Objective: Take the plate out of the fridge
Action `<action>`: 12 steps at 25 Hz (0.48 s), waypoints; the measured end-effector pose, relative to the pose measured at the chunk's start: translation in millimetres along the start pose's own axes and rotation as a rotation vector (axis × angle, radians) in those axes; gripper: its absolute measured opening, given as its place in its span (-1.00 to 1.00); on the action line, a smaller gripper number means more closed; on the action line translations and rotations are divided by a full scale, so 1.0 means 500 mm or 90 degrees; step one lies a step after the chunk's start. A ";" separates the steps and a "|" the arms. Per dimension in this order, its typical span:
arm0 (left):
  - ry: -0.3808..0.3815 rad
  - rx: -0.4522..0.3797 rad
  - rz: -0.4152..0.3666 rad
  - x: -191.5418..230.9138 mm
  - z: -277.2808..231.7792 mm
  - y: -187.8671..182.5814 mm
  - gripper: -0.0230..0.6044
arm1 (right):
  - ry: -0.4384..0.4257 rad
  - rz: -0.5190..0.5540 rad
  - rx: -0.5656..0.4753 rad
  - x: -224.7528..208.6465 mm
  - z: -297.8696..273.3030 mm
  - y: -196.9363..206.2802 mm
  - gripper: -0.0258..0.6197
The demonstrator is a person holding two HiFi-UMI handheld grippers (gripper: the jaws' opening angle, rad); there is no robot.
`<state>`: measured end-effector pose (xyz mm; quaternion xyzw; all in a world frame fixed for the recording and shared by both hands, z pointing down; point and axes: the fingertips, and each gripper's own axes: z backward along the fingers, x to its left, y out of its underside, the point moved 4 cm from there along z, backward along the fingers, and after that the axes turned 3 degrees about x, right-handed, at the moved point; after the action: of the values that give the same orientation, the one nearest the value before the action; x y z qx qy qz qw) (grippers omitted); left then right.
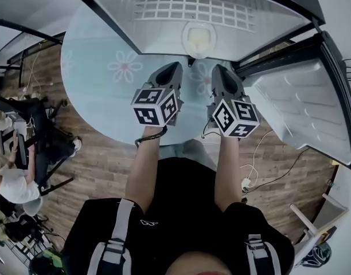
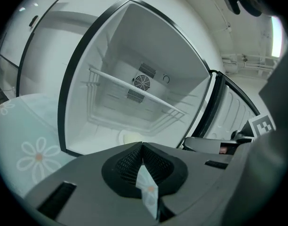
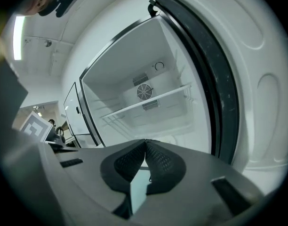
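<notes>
Head view has your left gripper (image 1: 174, 67) and right gripper (image 1: 217, 67) nearest you, side by side over the flowered bench (image 1: 101, 93), both aimed at twelve o'clock. In each gripper view the fingers (image 2: 127, 164) are pressed together with nothing between them, so neither hand has hold of anything. Just past the tips the fridge (image 1: 115, 16) stands open at the far side of the bench, its door (image 1: 301, 107) swung out toward two o'clock. The plate (image 1: 198, 37) lies on the fridge floor near the front, dead ahead between the two grippers, with something pale yellow on it and the wire shelf (image 1: 187, 7) above. Reach in with the fingers closed like this and you would likely shove the plate deeper. Lift it steeply and the shelf may catch the rim; tilt it and the load could slide off.
</notes>
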<state>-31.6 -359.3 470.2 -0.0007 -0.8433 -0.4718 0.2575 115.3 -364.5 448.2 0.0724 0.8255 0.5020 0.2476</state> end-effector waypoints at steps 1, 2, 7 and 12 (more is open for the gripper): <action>-0.004 0.002 0.002 0.009 -0.008 -0.001 -0.92 | 0.001 -0.001 0.004 0.001 -0.010 0.003 -0.92; -0.005 0.002 0.003 0.017 -0.018 -0.004 -0.92 | 0.002 -0.002 0.007 0.000 -0.022 0.004 -0.92; 0.005 0.030 0.026 0.037 -0.073 0.013 -0.74 | 0.012 -0.015 0.026 -0.025 -0.070 0.018 -0.92; -0.010 0.048 0.043 0.071 -0.110 0.029 -0.74 | 0.021 -0.028 0.043 -0.047 -0.116 0.037 -0.79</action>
<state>-35.1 -403.6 520.4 -0.0233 -0.8620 -0.4306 0.2665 105.6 -410.1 493.7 0.0543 0.8473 0.4693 0.2426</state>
